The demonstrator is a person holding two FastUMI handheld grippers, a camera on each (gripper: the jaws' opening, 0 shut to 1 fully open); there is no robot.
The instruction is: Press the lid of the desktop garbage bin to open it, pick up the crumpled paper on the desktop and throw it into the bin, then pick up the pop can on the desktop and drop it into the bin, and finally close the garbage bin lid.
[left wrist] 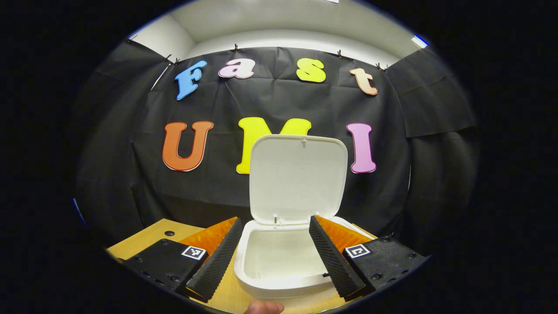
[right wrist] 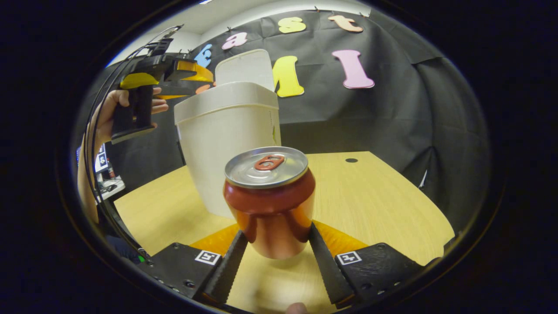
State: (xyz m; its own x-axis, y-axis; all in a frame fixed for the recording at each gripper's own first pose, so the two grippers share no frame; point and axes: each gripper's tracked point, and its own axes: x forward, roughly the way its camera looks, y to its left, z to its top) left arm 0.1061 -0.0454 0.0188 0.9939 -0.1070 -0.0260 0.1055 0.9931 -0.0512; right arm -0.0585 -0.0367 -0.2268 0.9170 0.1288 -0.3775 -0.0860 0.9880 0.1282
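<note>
- Bin stood on the table with its lid up — the opening step looked done.
- Left gripper hovered above the bin mouth, fingers spread, holding nothing.
- Right gripper clamped the can just near of the bin — dropping it in and closing the lid remained.
- Whether the paper lay inside, I could not tell.
</note>
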